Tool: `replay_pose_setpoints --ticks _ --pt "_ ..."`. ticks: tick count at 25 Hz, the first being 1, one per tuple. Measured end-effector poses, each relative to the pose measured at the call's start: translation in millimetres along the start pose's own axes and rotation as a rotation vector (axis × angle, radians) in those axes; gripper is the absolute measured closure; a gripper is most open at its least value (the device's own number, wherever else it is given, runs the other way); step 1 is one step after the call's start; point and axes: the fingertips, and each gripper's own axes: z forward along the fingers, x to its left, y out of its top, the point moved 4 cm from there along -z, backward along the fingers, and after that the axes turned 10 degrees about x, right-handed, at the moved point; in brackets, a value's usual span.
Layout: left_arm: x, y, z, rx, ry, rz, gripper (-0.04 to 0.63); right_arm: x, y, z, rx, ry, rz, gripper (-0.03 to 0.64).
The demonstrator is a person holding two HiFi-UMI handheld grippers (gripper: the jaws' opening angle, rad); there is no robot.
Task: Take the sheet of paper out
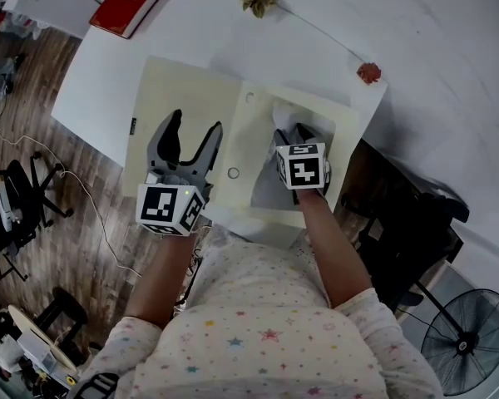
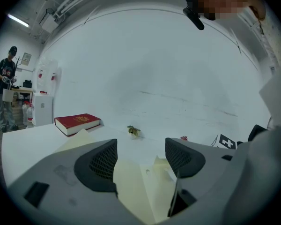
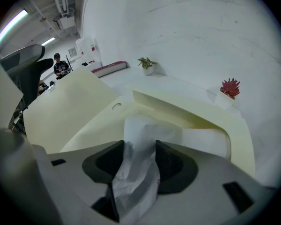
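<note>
R hand-held gripper (image 3: pixel 135 161) is clamped on the crumpled white sheet of paper (image 3: pixel 141 135). The sheet is bunched betw. its jaws and runs fwd into the opening of the cream envelope (image 3: pixel 75 111) just ahead. L hand-held gripper (image 2: pixel 140 158) has its jaws wide apart w/ nothing betw. them, over the envelope's open flap, beside the R one. Red book (image 2: pixel 78 122) & small green plant (image 2: pixel 132 131) sit well ahead of L on the white counter (image 1: pixel 416 40).
</note>
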Motion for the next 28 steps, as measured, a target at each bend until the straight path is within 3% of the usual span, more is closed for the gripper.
replay_pose_setpoints --ticks 17,23,26,28 --pt "-4.4 -0.3 -6.9 -0.004 0.003 0.004 0.299 0.5 -1.2 -1.5 -0.017 -0.017 -0.019 0.445" --pt "-4.5 -0.2 -10.0 -0.006 0.006 0.004 0.299 4.3 -0.4 -1.0 -0.026 0.018 -0.010 0.390" --pt "-5.6 0.1 -11.2 -0.008 0.006 0.006 0.299 8.7 1.0 -4.6 -0.038 0.066 -0.001 0.302" --pt "-6.3 0.2 -12.1 -0.008 0.005 0.006 0.299 9.9 2.6 -11.2 -0.057 0.087 0.004 0.298"
